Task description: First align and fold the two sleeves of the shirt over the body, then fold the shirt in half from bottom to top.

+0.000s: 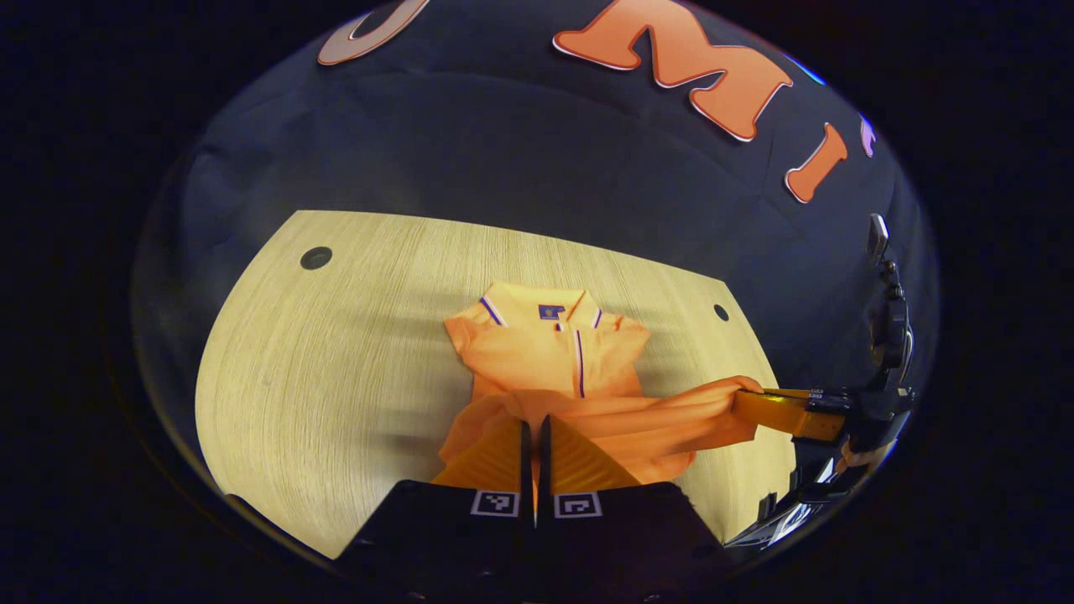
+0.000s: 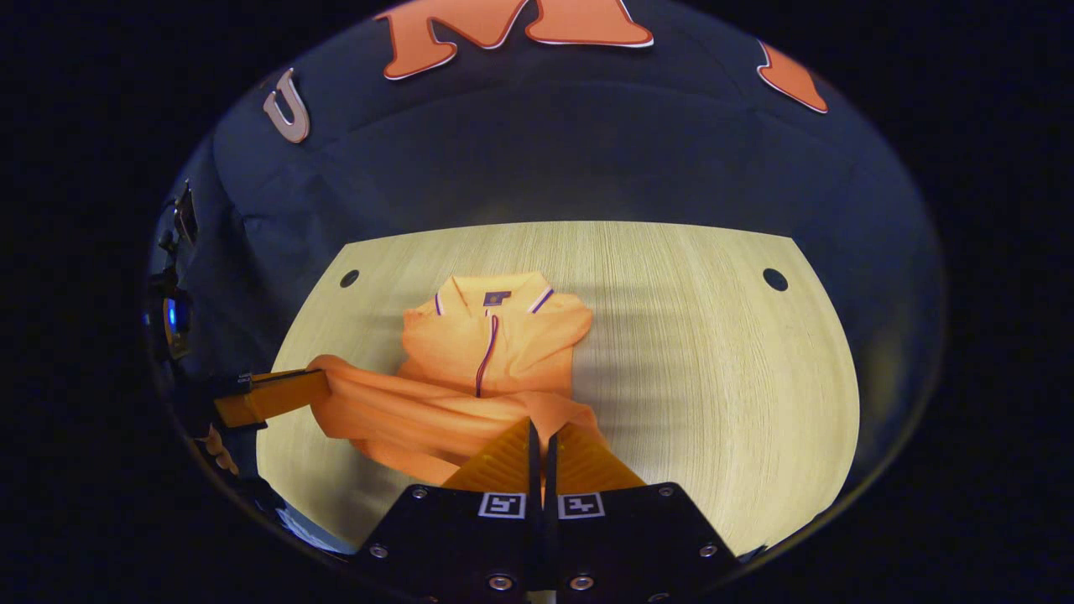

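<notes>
An orange polo shirt (image 1: 545,344) (image 2: 491,344) lies on the wooden table (image 1: 336,335), collar at the far side and sleeves tucked in over the body. Its bottom hem is raised off the table and stretched between both grippers. My left gripper (image 1: 534,422) is shut on one hem corner, and in the right gripper view it reaches in from the left (image 2: 323,384). My right gripper (image 2: 541,428) is shut on the other hem corner, and in the left gripper view it comes in from the right (image 1: 742,398). The raised hem hides the lower body of the shirt.
The table (image 2: 713,335) has a round cable hole near each far corner (image 1: 315,257) (image 2: 774,278). Bare wood lies on both sides of the shirt. The black booth wall stands close behind the table's far edge. A person's hand (image 2: 220,453) holds the left gripper.
</notes>
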Action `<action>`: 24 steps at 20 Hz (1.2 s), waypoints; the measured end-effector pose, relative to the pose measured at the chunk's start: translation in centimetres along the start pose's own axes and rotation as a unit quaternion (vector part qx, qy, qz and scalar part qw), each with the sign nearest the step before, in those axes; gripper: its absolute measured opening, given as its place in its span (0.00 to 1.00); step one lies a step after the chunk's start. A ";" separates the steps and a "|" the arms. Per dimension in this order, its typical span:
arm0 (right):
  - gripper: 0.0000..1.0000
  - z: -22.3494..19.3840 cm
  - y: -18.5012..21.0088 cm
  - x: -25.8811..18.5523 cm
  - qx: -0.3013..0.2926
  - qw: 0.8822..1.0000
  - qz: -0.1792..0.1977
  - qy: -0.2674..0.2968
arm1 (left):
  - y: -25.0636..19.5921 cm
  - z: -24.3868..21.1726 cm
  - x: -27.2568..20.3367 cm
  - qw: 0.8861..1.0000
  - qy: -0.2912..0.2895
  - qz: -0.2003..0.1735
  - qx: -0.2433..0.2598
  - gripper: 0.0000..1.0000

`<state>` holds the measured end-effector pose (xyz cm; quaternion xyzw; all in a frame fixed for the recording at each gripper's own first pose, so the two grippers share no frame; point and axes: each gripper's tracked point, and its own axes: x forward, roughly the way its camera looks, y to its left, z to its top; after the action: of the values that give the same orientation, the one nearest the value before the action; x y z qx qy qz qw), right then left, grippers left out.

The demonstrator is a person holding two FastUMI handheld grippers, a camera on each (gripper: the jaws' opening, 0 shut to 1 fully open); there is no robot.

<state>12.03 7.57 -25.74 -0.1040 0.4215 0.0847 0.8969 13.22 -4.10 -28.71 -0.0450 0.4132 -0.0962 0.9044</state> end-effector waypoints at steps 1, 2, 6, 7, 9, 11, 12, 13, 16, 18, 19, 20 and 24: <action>0.00 0.9 -0.2 1.0 0.001 1.000 -0.001 0.000 | 0.2 1.0 1.0 1.000 -0.002 0.002 0.004 0.01; 0.00 1.6 -0.4 1.9 0.001 1.000 -0.004 -0.002 | 0.3 1.9 1.9 1.000 -0.004 0.002 0.008 0.01; 0.00 4.0 -1.3 6.2 0.009 1.000 -0.012 0.002 | 1.6 3.5 5.9 1.000 0.003 0.004 -0.004 0.01; 0.00 4.3 -1.3 7.6 0.016 1.000 -0.007 0.006 | 2.2 4.1 7.2 1.000 0.003 0.008 -0.006 0.01; 0.00 4.5 -1.9 9.8 0.021 1.000 -0.010 0.017 | 3.0 4.6 9.7 1.000 0.002 0.015 -0.005 0.01; 0.01 5.1 -2.3 11.3 0.022 1.000 -0.014 0.017 | 3.7 5.0 11.9 1.000 0.003 0.024 0.002 0.01; 0.02 5.4 -2.4 12.3 0.024 0.999 -0.018 0.012 | 3.9 4.9 12.7 1.000 0.007 0.027 0.002 0.01; 0.02 5.5 -2.6 13.0 0.025 0.999 -0.025 0.009 | 4.0 4.6 13.3 1.000 0.012 0.029 0.002 0.01; 0.14 5.8 -3.4 13.8 0.023 0.999 -0.040 -0.003 | 4.8 4.6 14.3 0.999 0.011 0.042 0.009 0.08; 0.33 5.9 -3.8 14.0 0.027 0.999 -0.045 -0.004 | 5.7 5.2 15.1 0.998 -0.001 0.055 0.015 0.29; 0.52 5.9 -4.0 14.0 0.028 0.998 -0.049 -0.005 | 5.9 5.4 14.5 0.998 -0.004 0.056 0.017 0.52; 0.55 6.1 -4.2 13.9 0.028 0.998 -0.054 -0.007 | 6.6 5.5 14.1 0.998 -0.008 0.067 0.016 0.76; 0.99 7.7 -3.6 12.9 0.032 0.998 -0.049 -0.038 | 6.9 7.8 12.7 0.995 -0.053 0.083 0.022 0.99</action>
<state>26.70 6.95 -30.49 -0.0930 0.3835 0.0309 0.9183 28.19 0.03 -34.06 0.0044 0.3645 -0.0270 0.9308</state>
